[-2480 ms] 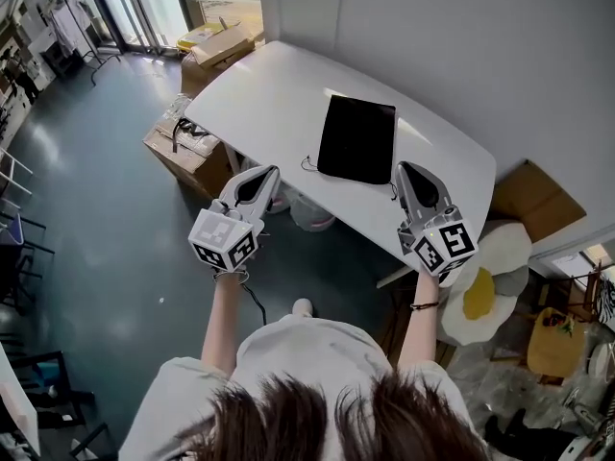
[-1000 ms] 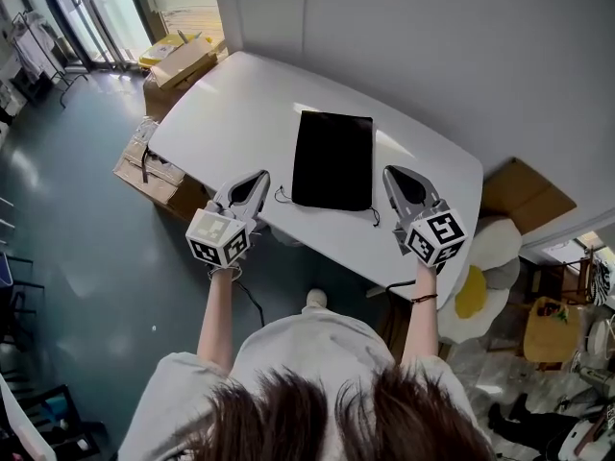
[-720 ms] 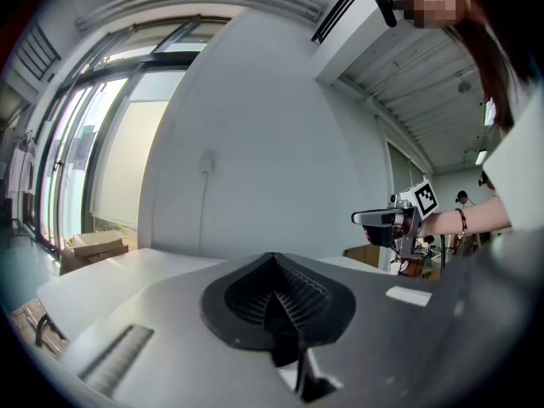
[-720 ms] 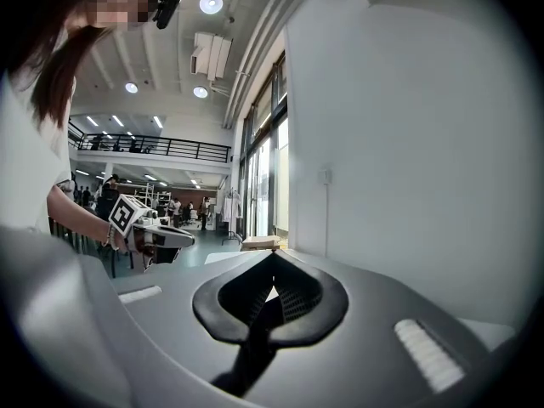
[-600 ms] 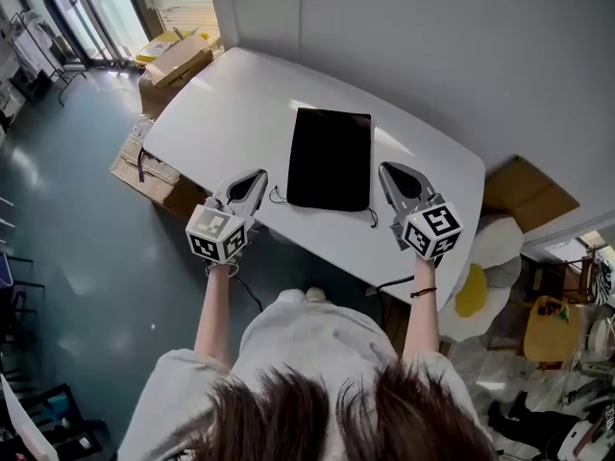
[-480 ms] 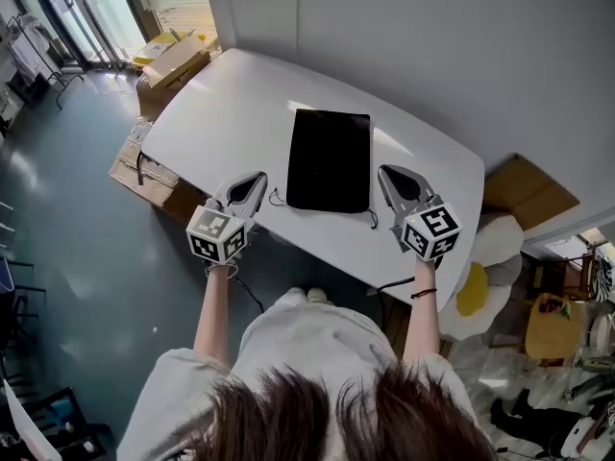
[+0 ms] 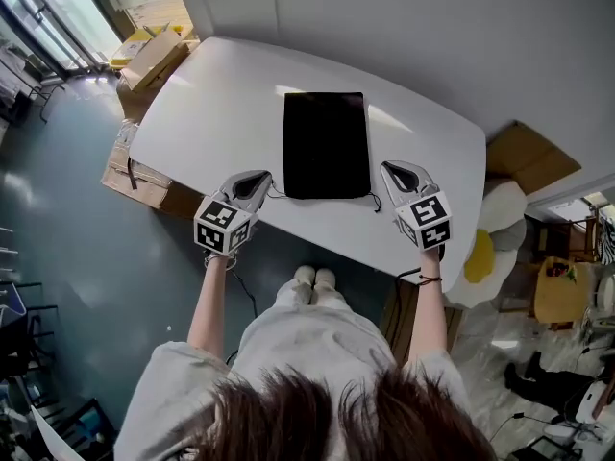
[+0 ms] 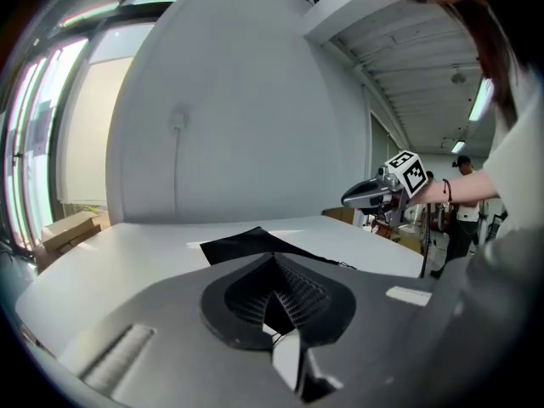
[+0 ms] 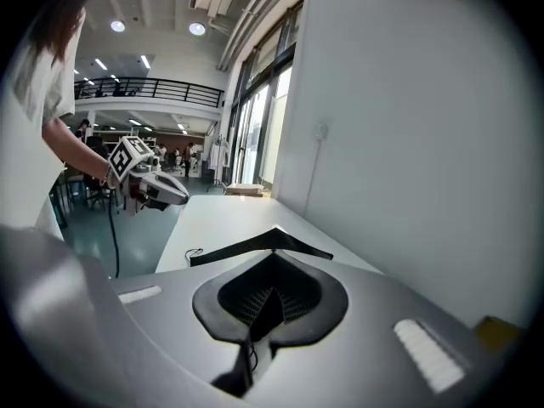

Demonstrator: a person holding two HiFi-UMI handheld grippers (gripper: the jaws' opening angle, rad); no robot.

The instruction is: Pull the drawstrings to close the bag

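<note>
2 grippers, 1 bag, 1 table.

Bag: flat black rectangular fabric drawstring bag [image 7: 326, 144], matte, lying flat near the middle of the white smooth table with rounded corners [image 7: 211, 94], short edge toward the person.

Drawstrings: 2 thin black cords, one off each near corner of the bag, the left cord [image 7: 276, 193] and the right cord [image 7: 374, 201], both slack on the table.

Left gripper [image 7: 261, 175]: grey plastic shell, fingers pressed together, gripping nothing. The tip sits over the table's near edge, just beside the left cord; can't tell if it touches.

Right gripper [image 7: 388, 168]: same build, fingers also closed tight on nothing, tip just beside the right cord at the bag's near right corner.

Marker cubes: 2, one per gripper, white with black square patterns.

The bag lies between the two grippers. Each gripper view shows ribbed black finger pads and the bag lying flat beyond them.

Floor: glossy grey-green [image 7: 77, 257]. At least 2 brown cardboard boxes [image 7: 154, 54] left of the table, 1 white-and-yellow fried-egg-shaped cushion [image 7: 490, 257] on the right.
</note>
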